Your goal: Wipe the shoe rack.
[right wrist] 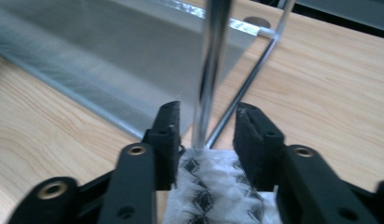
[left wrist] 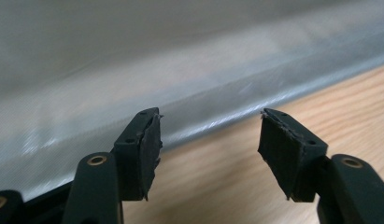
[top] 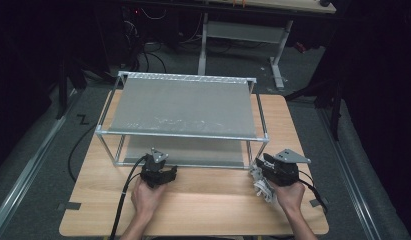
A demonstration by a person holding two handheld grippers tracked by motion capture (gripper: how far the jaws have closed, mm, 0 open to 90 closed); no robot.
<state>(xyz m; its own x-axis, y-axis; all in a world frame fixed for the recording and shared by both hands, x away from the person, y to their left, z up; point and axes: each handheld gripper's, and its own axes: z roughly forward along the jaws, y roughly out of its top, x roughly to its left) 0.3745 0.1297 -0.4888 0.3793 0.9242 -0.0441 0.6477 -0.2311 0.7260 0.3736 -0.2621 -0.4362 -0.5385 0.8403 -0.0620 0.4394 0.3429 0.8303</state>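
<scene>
The right tool (right wrist: 203, 126), jaws parted around a patterned cloth (right wrist: 213, 186) (left tool (left wrist: 208, 140) open, empty), risks snagging the rack's post (right wrist: 210, 65).

Counts on the counter

One wooden counter (top: 203, 200) carries one metal rack (top: 183, 135) with two grey shelves, one upper and one lower. Two tongs are in hand, the left tongs (top: 169, 175) and the right tongs (top: 258, 167). One white, black-patterned cloth (top: 263, 187) lies at the right tongs.
</scene>
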